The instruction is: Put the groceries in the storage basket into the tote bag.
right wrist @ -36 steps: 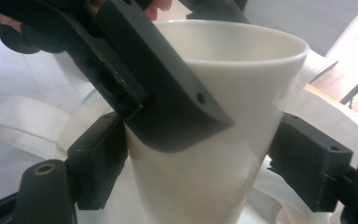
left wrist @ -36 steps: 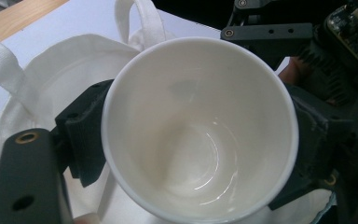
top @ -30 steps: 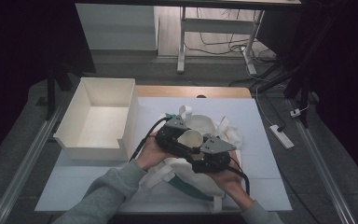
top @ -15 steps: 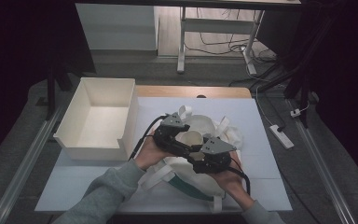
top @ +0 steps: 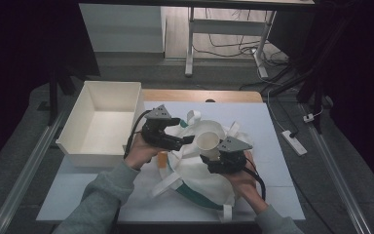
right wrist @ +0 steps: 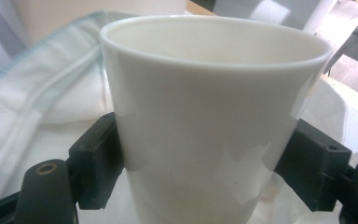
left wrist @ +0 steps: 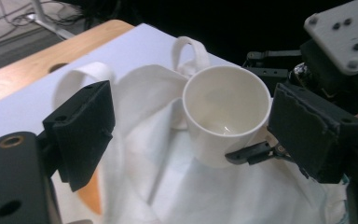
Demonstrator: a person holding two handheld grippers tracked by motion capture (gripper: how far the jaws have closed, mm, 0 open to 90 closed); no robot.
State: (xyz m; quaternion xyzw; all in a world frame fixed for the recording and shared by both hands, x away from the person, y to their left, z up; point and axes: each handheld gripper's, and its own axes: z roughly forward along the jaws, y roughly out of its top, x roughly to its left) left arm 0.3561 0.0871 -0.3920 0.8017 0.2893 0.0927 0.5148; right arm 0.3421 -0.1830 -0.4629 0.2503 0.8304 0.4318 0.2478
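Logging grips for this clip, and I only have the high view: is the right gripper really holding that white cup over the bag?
Observer: Yes. In the right gripper view, the right gripper has its jaws pressed on both sides of the cup.
Operator: And the left gripper?
Observer: The left gripper holds nothing. Its jaws have just been opening and stand wide apart, with only the cloth bag beyond them.
Operator: Anything inside the cup?
Observer: No. The left gripper view looks down into it, and it is empty.
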